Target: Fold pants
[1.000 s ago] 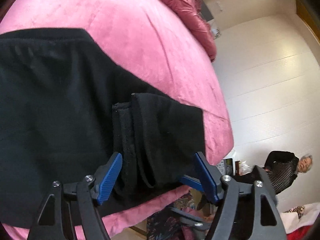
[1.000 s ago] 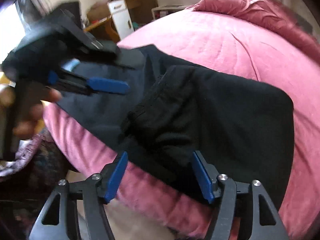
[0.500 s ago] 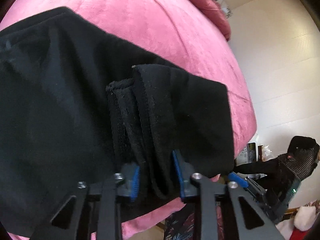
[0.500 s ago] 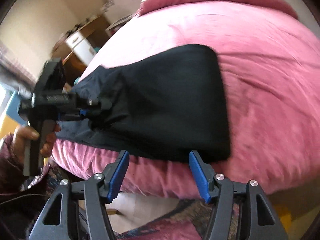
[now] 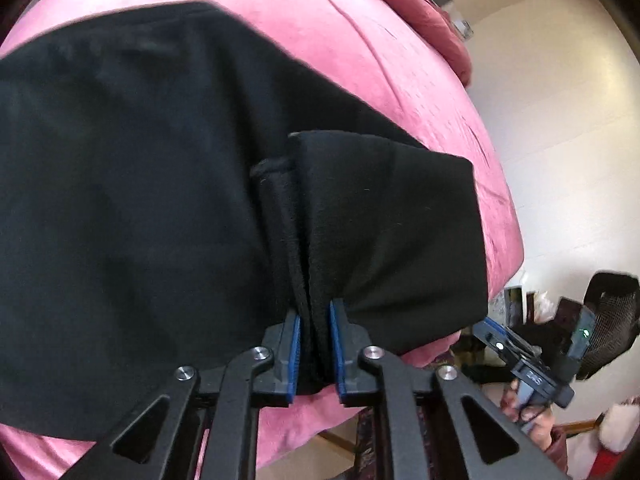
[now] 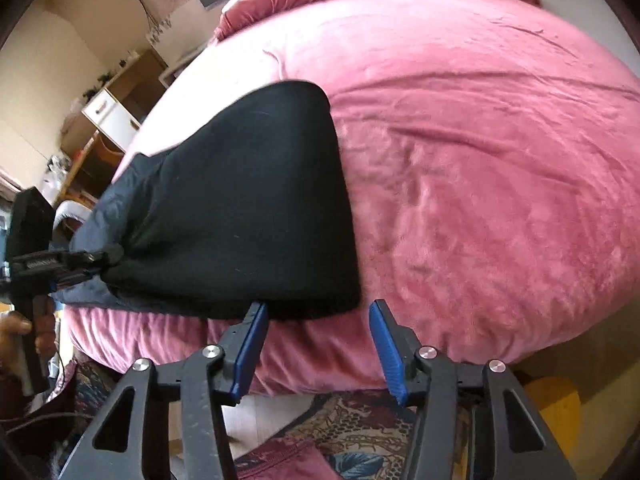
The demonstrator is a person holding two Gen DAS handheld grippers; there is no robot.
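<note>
2 grippers: my left [image 5: 315, 344] has just pinched the pants' [image 5: 160, 200] bunched edge; my right [image 6: 318, 346] is narrowing, nothing between yet, at their corner.

My two wrist cameras look steeply down, very near, at the same black pants [image 5: 160, 200] on the pink bed [image 6: 480, 200].

Pants [image 5: 160, 200]: we see plain black
Bed [image 6: 480, 160]: we see pink plush
Tongs' pads [image 6: 250, 344]: we see blue on black frames
Rug [image 6: 360, 420], lower frame: we see floral
</note>
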